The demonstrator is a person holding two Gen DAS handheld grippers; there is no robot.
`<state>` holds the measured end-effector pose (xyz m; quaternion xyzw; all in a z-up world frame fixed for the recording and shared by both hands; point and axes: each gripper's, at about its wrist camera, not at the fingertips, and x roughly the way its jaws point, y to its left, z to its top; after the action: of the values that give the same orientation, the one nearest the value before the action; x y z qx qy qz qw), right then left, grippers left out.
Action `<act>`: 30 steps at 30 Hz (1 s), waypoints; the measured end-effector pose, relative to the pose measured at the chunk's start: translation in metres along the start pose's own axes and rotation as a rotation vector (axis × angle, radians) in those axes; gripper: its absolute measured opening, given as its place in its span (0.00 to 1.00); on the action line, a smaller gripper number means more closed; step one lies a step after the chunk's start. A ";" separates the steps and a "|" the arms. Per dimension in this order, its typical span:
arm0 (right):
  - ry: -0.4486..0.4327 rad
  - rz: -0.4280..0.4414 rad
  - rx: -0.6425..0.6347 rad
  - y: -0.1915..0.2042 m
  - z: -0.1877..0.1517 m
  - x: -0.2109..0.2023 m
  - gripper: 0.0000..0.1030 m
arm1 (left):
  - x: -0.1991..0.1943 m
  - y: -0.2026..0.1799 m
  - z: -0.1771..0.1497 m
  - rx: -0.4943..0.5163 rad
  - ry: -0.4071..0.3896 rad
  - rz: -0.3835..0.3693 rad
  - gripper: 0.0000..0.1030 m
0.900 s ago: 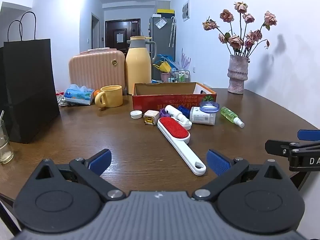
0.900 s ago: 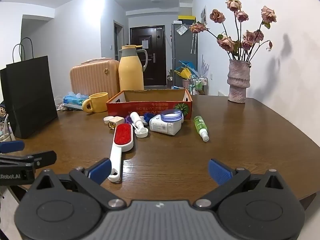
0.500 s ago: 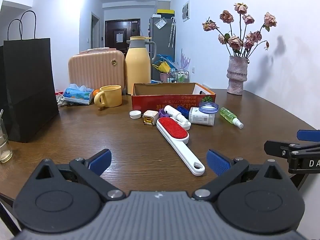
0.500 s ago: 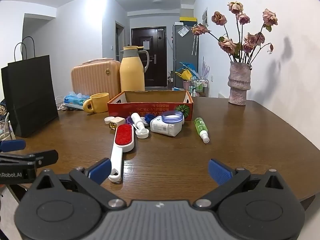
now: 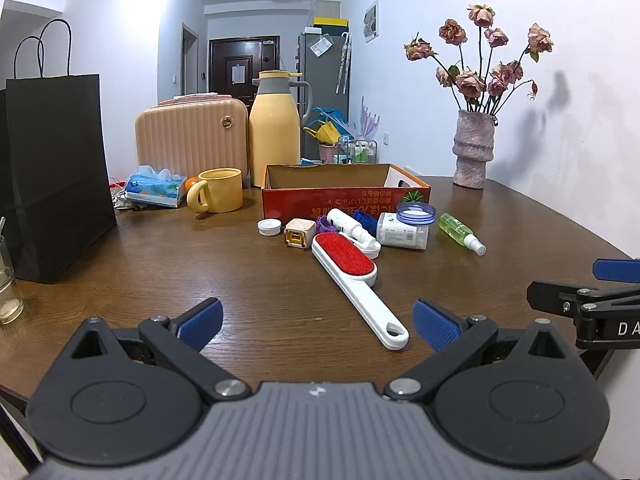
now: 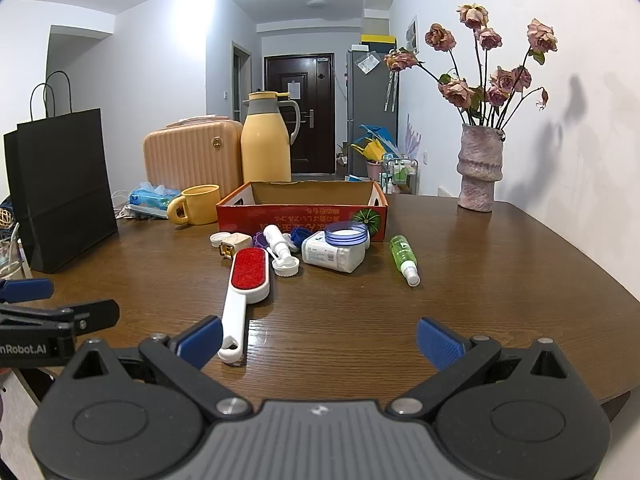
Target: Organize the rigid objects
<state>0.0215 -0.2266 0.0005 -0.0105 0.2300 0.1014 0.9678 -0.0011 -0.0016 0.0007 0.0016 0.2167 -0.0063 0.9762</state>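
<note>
- A white plastic lint brush [image 5: 356, 284] with a red fuzzy oval pad is laid on the glossy wooden bench [image 5: 240, 280].
- Left tool [image 5: 318, 326] and right tool [image 6: 318, 342] are held spread and empty, the brush handle just ahead.

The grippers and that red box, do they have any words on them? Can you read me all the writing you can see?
"DA" on the right gripper, cut off at the picture's edge.
"nRobot.AI" on the left gripper, its start cut off.
The red cardboard box has a line of yellow characters, upside down and too blurred to read.
The white bottle has a printed label, too small to read.
The green spray bottle has a label, also too small.
</note>
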 end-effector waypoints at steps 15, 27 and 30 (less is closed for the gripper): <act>-0.001 0.000 -0.006 0.001 0.000 0.000 1.00 | 0.003 0.001 -0.001 -0.002 0.003 0.000 1.00; -0.003 0.000 -0.008 0.001 0.000 -0.001 1.00 | 0.003 0.001 -0.001 -0.003 0.003 0.000 1.00; -0.003 0.000 -0.008 0.001 0.000 -0.001 1.00 | 0.003 0.001 -0.002 -0.004 0.004 0.000 1.00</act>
<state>0.0203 -0.2257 0.0011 -0.0144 0.2283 0.1023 0.9681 0.0010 -0.0002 -0.0022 -0.0003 0.2189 -0.0057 0.9757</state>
